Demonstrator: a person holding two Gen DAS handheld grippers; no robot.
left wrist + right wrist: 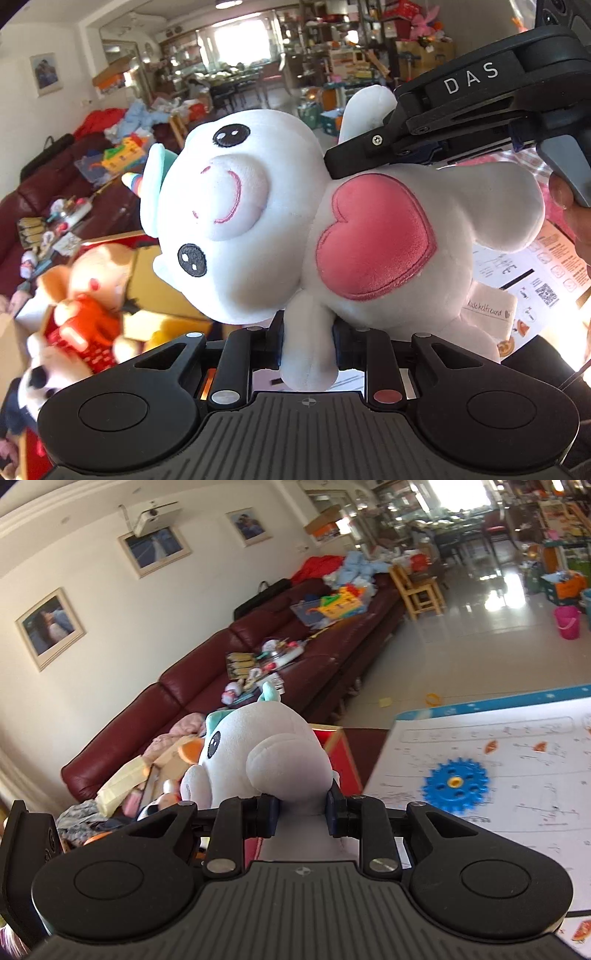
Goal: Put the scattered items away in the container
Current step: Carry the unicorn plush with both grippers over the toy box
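Both the left gripper [308, 345] and right gripper [303, 812] pinch limbs of the soft, rounded plush unicorn [280, 218], with its satin-pink heart [373, 240].

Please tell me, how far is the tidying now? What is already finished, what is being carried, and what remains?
Done: several soft toys already lie in the open cardboard box. In hand: the white plush unicorn with a pink heart is in the air, the left gripper shut on one limb and the right gripper on another part. Left: the blue plastic gear wheel lies on the white printed sheet.
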